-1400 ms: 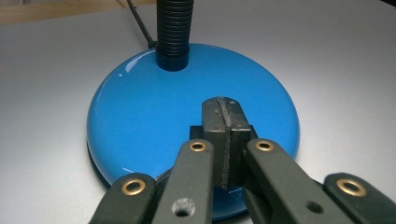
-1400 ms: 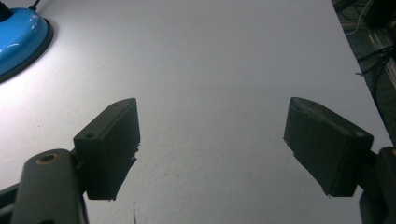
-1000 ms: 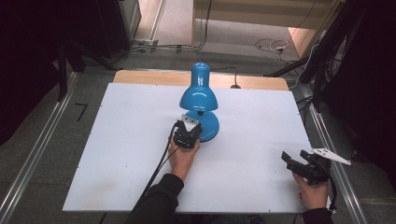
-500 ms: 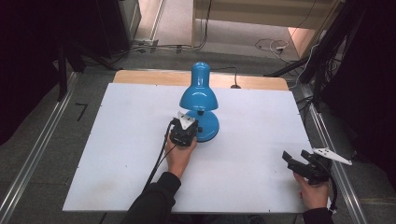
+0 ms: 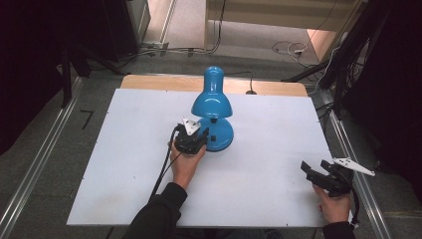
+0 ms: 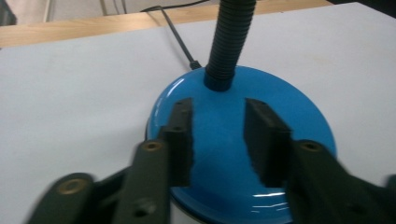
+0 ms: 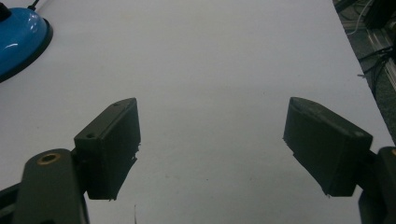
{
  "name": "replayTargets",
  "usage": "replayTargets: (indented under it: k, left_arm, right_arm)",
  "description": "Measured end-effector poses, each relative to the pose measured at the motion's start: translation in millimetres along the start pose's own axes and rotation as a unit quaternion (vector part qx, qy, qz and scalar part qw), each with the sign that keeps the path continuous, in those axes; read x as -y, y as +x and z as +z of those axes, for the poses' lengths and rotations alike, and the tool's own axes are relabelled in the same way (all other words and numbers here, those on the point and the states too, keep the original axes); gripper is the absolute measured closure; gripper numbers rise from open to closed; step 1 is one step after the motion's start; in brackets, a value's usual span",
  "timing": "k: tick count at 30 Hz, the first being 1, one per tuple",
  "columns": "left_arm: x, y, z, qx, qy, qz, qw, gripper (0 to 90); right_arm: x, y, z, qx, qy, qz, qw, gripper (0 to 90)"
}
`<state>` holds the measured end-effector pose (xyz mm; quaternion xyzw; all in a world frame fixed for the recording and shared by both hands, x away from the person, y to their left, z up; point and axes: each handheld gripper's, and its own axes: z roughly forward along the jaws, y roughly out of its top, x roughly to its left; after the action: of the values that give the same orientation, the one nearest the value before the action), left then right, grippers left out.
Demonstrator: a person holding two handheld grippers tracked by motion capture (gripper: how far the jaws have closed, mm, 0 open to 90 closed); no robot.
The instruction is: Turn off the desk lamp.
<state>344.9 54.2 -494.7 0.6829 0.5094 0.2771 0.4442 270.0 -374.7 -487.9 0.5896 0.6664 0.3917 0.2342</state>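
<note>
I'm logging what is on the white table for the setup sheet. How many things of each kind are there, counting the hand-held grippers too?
Blue desk lamp: 1
Hand-held grippers: 2, the left gripper over the lamp's base with jaws apart and just opening, nothing between them, and the right gripper open near the table's right edge
Total: 3

Lamp (image 5: 212,112) mid-table (image 5: 124,149), left gripper (image 5: 195,140) over its base, right gripper (image 5: 318,175) far right.
</note>
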Motion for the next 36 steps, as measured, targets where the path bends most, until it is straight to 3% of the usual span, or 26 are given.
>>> replayTargets:
  k: [2, 6, 14, 24, 32, 36]
  left_arm:
    - [-0.3, 1.0, -0.1, -0.006, -0.002, -0.005, 1.0, 44.5]
    - [-0.6, 1.8, -2.0, -0.004, -0.009, 0.0, 1.0, 34.7]
    - [0.9, 5.4, -4.9, 0.0, -0.008, 0.002, 1.0, 32.3]
    - [1.2, 16.2, -16.8, 0.025, -0.005, -0.006, 0.9997, 24.5]
    - [2.1, 24.5, -28.3, 0.018, -0.003, -0.001, 0.9998, 20.0]
    - [2.3, 28.9, -33.9, 0.022, -0.002, -0.008, 0.9997, 17.9]
  right_arm:
    - [0.0, 0.0, 0.0, 0.0, 0.0, 0.0, 1.0, 17.5]
    - [0.0, 0.4, 0.3, -0.001, 0.001, 0.0, 1.0, 17.5]
    - [0.0, 0.2, -0.1, -0.001, 0.0, 0.0, 1.0, 17.5]
    - [0.1, 0.9, -0.2, 0.0, 0.0, 0.0, 1.0, 17.5]
    - [0.1, 1.0, -0.2, 0.0, 0.0, 0.0, 1.0, 17.5]
    - [0.1, 1.0, -0.6, 0.0, 0.0, 0.0, 1.0, 17.5]
